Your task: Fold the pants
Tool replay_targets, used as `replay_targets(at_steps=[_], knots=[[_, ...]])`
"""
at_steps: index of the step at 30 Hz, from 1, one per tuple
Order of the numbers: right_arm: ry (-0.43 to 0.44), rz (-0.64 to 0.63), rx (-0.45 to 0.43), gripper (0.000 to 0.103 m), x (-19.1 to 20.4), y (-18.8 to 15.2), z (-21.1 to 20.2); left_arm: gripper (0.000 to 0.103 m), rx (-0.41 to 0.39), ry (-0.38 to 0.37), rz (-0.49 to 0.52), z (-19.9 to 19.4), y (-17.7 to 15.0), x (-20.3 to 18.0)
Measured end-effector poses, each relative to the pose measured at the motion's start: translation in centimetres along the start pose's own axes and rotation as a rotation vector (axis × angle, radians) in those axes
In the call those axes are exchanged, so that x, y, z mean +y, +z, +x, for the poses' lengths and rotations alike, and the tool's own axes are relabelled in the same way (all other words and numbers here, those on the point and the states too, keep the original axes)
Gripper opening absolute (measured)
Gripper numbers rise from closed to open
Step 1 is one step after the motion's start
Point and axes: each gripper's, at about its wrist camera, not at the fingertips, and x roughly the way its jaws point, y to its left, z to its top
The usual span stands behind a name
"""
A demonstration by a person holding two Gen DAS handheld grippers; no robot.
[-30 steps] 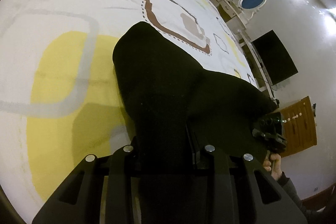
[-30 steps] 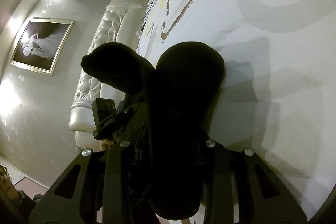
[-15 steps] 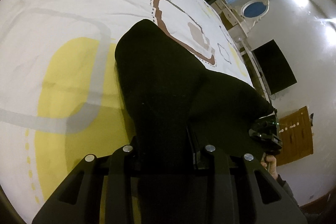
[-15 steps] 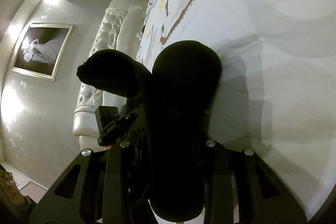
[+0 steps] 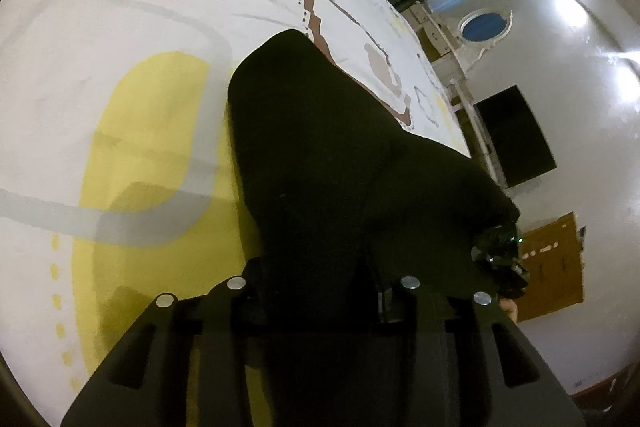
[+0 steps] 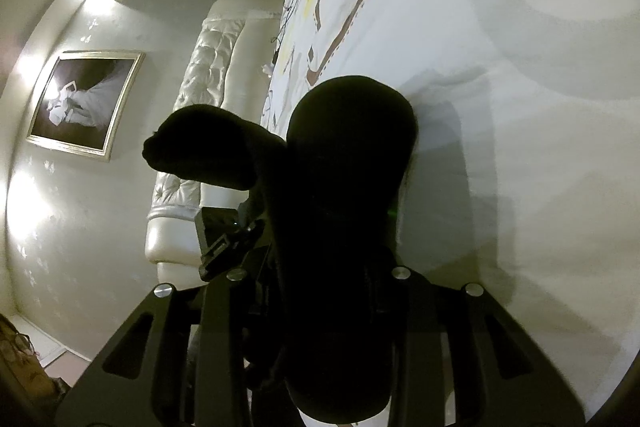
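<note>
Matt black cloth pants soaking up the light, smooth printed cotton-like bed sheet at left, matt black plastic gripper frame with shiny metal rivets, glossy tufted leather-look headboard, brown wooden door at lower right

The fingertips of the left gripper and of the right gripper are covered by bunched black fabric pants, so contact cannot be seen. The white patterned bedsheet beneath is partly hidden. Only a fingertip of a hand is visible, the rest being hidden.
</note>
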Motion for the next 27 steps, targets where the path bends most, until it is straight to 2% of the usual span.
replay_targets(at_steps=[4, 8, 13, 15, 17, 20, 23, 27], knots=[[0.015, 0.014, -0.004, 0.032, -0.4, 0.0, -0.4, 0.04, -0.007, -0.011, -0.012, -0.3, -0.3, 0.0], [0.016, 0.017, -0.016, 0.032, -0.5, -0.1, -0.9, 0.041, -0.026, 0.025, 0.018, -1.2, -0.3, -0.6], [0.012, 0.024, -0.042, 0.033, -0.7, -0.6, -1.6, 0.043, -0.077, 0.044, -0.003, -2.9, -1.0, -0.4], [0.014, 0.03, -0.055, 0.033, -0.7, -0.9, -2.0, 0.043, -0.103, 0.078, 0.015, -3.7, -1.7, -0.8], [0.02, 0.043, -0.072, 0.033, -1.0, -1.3, -2.7, 0.048, -0.125, 0.11, 0.028, -4.3, -2.5, -1.1], [0.028, 0.059, -0.097, 0.033, -1.3, -1.7, -3.9, 0.049, -0.159, 0.125, 0.018, -5.5, -3.7, -1.1], [0.032, 0.082, -0.136, 0.033, -1.9, -2.4, -5.8, 0.049, -0.182, 0.136, -0.001, -6.3, -4.4, -1.0], [0.037, 0.114, -0.198, 0.033, -3.3, -4.1, -9.1, 0.049, -0.188, 0.206, 0.021, -7.3, -6.0, -0.9]])
